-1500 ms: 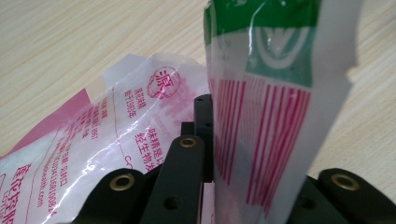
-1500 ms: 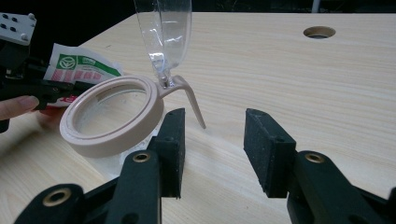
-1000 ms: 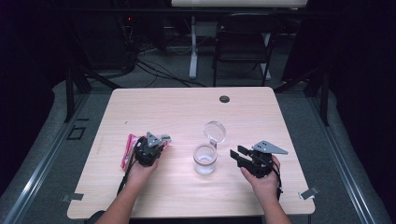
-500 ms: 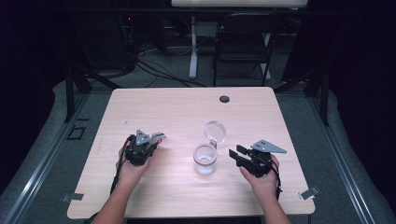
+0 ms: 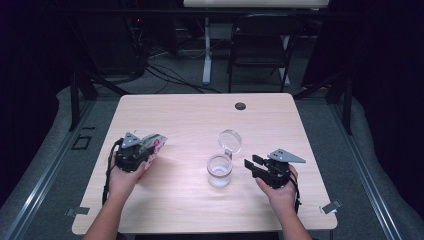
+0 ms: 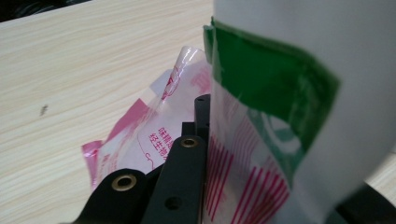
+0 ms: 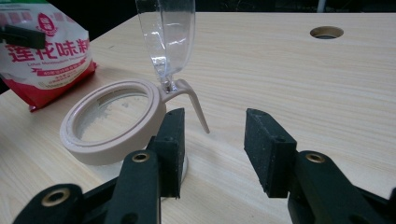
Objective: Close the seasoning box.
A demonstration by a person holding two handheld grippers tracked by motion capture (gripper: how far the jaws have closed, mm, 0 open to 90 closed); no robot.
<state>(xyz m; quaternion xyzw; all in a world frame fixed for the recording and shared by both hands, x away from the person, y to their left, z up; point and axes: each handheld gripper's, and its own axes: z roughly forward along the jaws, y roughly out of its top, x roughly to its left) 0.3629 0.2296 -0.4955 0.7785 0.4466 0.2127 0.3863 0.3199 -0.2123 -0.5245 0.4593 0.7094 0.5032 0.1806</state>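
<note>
- Plainly, the right gripper [image 7: 212, 149] rests on the table [image 5: 200, 120] near the person, its jaws standing apart with nothing between them.
- Just beside its left jaw stands the jar [image 5: 220, 170], a clear glass one with a beige rim, its hinged lid [image 5: 230, 140] flipped open and standing up behind the mouth.
- The jar lies slightly left of the gap between the jaws in the right gripper view, so this hand is the nearer one for steadying it.
- Farther off across the table, the left gripper [image 5: 134, 155] is clamped tight on the seasoning packet [image 5: 150, 145], held clear of the tabletop.
- The packet's long axis points up and toward the jar; I judge that pouring calls for carrying it rightward over the open mouth.
</note>
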